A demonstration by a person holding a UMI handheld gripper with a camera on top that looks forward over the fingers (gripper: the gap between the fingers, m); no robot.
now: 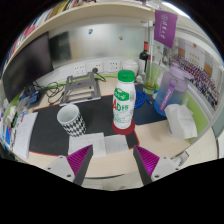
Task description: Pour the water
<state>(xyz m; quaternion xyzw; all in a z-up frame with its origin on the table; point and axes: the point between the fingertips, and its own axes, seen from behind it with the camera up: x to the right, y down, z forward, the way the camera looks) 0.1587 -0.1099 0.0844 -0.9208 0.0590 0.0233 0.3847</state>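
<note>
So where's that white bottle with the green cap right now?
In the gripper view, the bottle stands upright on the table, just beyond the open fingers, with the patterned cup to its left.

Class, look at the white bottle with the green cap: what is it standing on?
The white plastic bottle with the green cap stands on a dark mat, beyond the open fingers. Its base hides the mat beneath.

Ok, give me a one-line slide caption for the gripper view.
Open hand-held gripper faces a white bottle with a green cap and a patterned cup on a cluttered desk, nothing grasped yet.

Upright green-capped bottle (124, 101) beside cup (72, 120)
</note>
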